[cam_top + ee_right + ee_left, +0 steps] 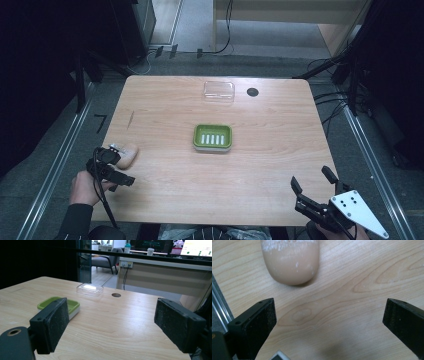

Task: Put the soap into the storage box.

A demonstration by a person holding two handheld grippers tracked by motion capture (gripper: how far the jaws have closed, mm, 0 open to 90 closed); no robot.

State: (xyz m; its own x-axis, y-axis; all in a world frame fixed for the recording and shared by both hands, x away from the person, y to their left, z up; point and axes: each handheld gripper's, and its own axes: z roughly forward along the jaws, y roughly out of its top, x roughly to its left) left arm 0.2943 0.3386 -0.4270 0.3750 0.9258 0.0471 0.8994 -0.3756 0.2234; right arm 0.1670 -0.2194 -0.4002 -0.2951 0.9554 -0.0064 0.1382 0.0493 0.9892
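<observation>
Left tool (116, 165) over wooden table (260, 165)

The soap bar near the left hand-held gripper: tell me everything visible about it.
The soap bar is a peach-tan, rounded oblong with a smooth, matte surface and whitish powdery residue on its top. It lies flat on the wooden table near the front left edge, casting a small shadow. The left hand-held gripper stands open just short of its rounded end, jaws not touching it. It lies apart from the green soap dish.
</observation>
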